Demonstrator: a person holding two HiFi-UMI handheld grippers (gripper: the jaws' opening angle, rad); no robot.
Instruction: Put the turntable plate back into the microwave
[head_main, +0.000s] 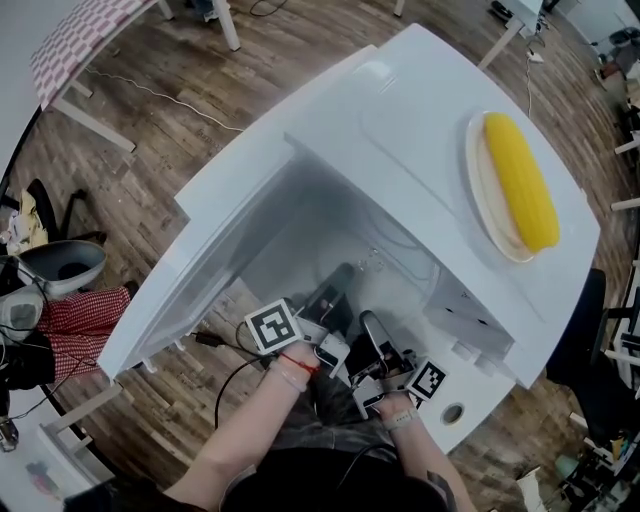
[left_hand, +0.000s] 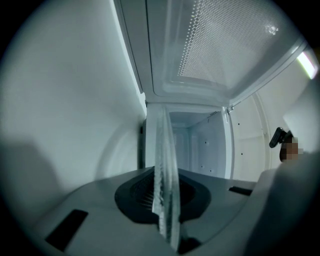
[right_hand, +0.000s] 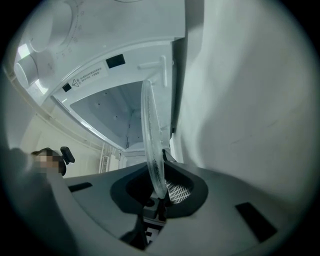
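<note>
Clamping edge-on across a clear ribbed glass turntable plate (left_hand: 165, 165), the grey fingers (left_hand: 85, 205) of the left gripper (left_hand: 167, 202) were shut on its rim. The glass stood in the dark pad recess at the lower middle of the left gripper view. The right gripper (right_hand: 159, 192) pinched the same plate (right_hand: 151, 130) the same way, with the curved edge rising from between its fingers (right_hand: 240, 200) toward the top of the frame.

In the head view both grippers, left (head_main: 338, 288) and right (head_main: 370, 328), sat at lower centre, reaching into the open front of the white microwave (head_main: 400, 130). The plate was therefore carried between them at the mouth of the cavity. It was too transparent to make out there, and whether it touched the cavity floor could not be told. The open door (head_main: 210, 270) swung toward the lower left.

The plate looked rigid, fairly heavy for its thickness, smooth and brittle. It would slide in a loose pinch and chip if knocked against the walls. A rim grip on two opposite sides, as held, seemed the sound choice, kept level and firm until the plate settled.

At the upper right, a yellow corn cob (head_main: 520, 180) lay on a white plate (head_main: 478, 190) on the microwave's top.
</note>
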